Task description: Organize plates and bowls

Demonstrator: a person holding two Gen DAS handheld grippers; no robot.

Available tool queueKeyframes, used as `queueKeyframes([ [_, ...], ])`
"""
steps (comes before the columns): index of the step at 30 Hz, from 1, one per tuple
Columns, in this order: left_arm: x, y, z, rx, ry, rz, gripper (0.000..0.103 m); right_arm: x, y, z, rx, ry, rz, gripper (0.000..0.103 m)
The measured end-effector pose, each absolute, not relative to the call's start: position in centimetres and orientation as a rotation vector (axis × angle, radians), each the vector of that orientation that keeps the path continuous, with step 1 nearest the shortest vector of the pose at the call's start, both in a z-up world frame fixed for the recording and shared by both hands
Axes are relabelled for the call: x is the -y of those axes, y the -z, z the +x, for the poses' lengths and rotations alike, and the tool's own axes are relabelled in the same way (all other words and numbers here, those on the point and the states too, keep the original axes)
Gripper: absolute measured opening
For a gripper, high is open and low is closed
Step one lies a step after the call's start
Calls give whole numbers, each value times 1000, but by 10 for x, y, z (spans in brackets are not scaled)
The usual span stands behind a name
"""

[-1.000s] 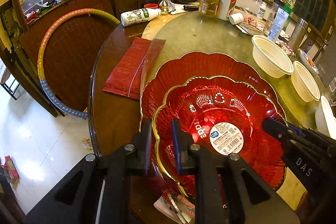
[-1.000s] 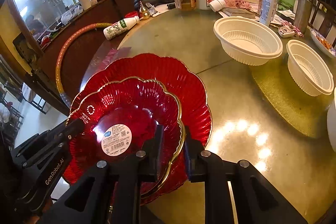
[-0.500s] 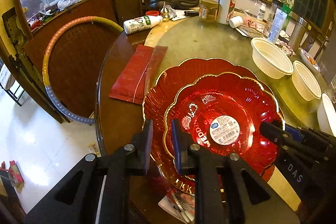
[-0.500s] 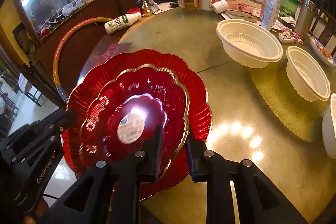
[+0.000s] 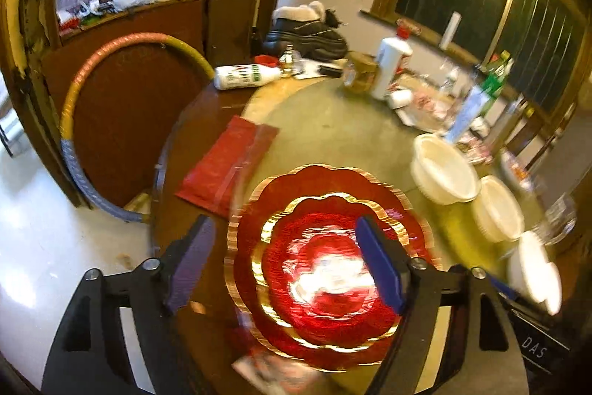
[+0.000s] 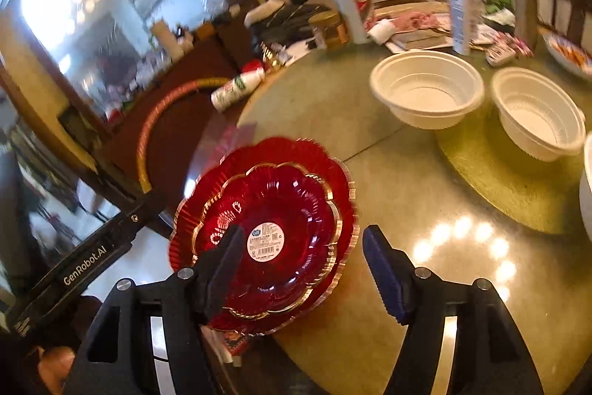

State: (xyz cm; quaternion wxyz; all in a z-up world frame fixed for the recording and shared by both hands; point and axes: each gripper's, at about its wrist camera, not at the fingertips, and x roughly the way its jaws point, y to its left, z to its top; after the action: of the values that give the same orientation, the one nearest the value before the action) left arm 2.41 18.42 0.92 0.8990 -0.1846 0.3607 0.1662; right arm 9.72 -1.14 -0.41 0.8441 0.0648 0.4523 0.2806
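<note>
Both grippers tilt downward, fingers opening, apparently clear of the stacked red plates (image 6: 292, 206).

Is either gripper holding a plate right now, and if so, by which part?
Nothing is held. The left gripper and right gripper are both opening, clear of the small red plate, which rests stacked on the large red plate.

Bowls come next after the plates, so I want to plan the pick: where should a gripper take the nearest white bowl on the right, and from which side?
Probably by the rim: the white bowl stands upright, mouth up, with a thin rolled lip. Come from above on its near side, one finger inside and one outside the wall; the second bowl crowds its right.
</note>
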Motion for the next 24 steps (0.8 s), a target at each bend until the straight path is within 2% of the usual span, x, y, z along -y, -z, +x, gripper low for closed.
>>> queueKeyframes([
  [18, 47, 5, 105, -934, 137, -218, 82, 328, -5, 62, -818, -110, 502, 71],
  [24, 108, 21, 133, -998, 191, -201, 82, 365, 17, 75, -895, -125, 604, 71],
])
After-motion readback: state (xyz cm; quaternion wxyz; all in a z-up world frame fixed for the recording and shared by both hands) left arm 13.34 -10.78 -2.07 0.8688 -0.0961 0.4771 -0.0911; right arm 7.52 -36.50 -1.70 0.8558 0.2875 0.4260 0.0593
